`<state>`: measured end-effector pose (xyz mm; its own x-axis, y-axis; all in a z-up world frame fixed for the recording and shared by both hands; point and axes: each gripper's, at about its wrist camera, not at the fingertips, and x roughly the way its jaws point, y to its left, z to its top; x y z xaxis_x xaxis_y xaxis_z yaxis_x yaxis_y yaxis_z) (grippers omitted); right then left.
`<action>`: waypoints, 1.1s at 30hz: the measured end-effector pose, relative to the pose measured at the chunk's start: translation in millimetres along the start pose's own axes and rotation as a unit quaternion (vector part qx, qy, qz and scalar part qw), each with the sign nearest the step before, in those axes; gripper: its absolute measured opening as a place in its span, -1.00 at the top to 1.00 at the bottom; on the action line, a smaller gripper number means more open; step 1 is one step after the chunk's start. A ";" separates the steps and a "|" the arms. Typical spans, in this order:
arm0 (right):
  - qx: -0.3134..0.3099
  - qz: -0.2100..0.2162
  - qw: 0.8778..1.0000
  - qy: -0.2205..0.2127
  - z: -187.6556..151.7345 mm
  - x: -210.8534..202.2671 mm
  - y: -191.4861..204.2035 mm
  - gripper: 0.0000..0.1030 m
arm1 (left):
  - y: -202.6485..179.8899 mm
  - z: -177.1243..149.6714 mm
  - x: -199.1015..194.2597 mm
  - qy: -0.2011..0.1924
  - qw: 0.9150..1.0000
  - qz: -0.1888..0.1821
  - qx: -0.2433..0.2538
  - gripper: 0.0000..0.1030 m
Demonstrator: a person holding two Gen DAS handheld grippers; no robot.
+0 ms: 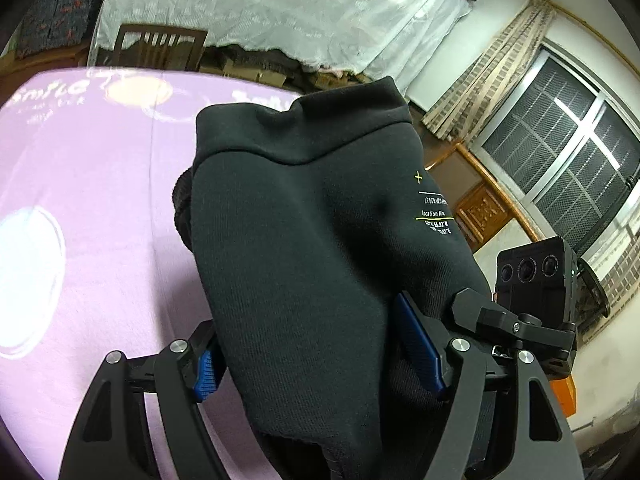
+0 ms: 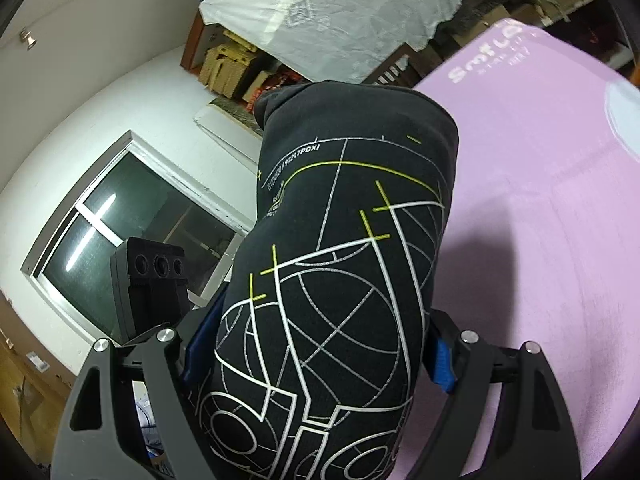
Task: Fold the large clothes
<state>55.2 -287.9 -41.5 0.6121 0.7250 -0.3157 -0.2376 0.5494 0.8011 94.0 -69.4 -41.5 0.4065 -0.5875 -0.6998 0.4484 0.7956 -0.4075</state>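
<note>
Sweatshirt (image 1: 304,240), black and folded into a thick bundle, is held up above a pink sheet (image 1: 100,200), gripped at each end by a claw. In the left wrist view, the left claw (image 1: 320,356) is clenched wide on the bundle, its blue pads (image 1: 418,344) pressed into the plain dark cloth on both sides; a small yellow and white print is seen near the right edge. In the right wrist view, the right claw (image 2: 320,350) is likewise closed on the sweatshirt (image 2: 340,260), with a large pattern of white and yellow lines facing the camera and blue pads (image 2: 442,364) set against the cloth. Most of each view is blocked by the bundle. Beside each claw the black camera (image 1: 536,276) of the other one is seen close by. Beyond, a white lace cloth (image 1: 280,8) is draped over stacked boxes, a wooden chair (image 1: 160,46) stands behind the sheet, and a window (image 1: 568,152) with a checked curtain (image 1: 492,68) is set in a white wall.
</note>
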 end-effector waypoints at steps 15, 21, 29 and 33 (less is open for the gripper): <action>0.054 -0.046 0.997 0.045 -21.7 29.7 -69.3 -0.59 | 42.6 -17.5 54.9 0.065 0.997 0.035 -0.038 -0.57; 0.057 -0.076 0.994 0.046 -22.1 31.1 -64.8 -0.73 | 57.1 -19.1 42.4 0.065 0.995 0.034 -0.064 -0.65; -0.051 -0.211 0.976 -0.013 -20.6 -5.7 0.4 -0.77 | 27.3 -28.3 -17.4 0.004 0.995 0.094 -0.020 -0.66; -0.102 -0.245 0.963 -0.055 -33.7 -26.4 49.8 -0.79 | -15.8 -40.3 -41.3 -0.033 0.983 0.177 0.045 -0.83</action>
<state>1.7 -265.7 -10.4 0.7618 0.3158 -0.5657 -0.0357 0.8923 0.4500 38.1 -51.8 -29.8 0.5987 -0.2873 -0.7477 0.3370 0.9372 -0.0903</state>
